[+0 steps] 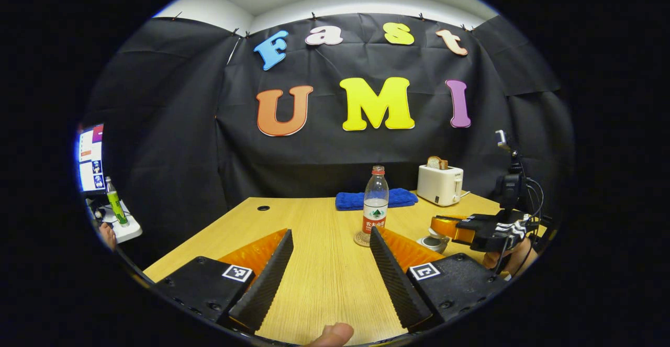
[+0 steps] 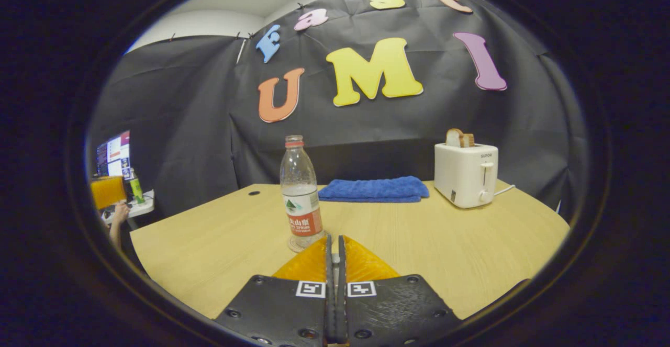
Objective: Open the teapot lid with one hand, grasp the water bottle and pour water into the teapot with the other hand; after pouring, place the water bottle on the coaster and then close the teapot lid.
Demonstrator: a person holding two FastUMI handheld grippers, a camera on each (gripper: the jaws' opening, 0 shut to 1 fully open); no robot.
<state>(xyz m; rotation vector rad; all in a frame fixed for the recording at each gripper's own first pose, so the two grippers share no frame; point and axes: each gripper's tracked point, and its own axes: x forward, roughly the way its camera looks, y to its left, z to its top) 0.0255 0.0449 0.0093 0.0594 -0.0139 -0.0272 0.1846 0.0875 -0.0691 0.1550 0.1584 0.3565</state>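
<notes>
toaster (bread in) behind towel

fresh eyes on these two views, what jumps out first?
The water bottle stands upright on a coaster mid-table, cap on, partly full. Behind it lie a folded blue towel and a white toaster holding bread. The left gripper is open; the right gripper is shut.

Both cameras sit low over the table, looking toward the back wall; both see the water bottle.
</notes>
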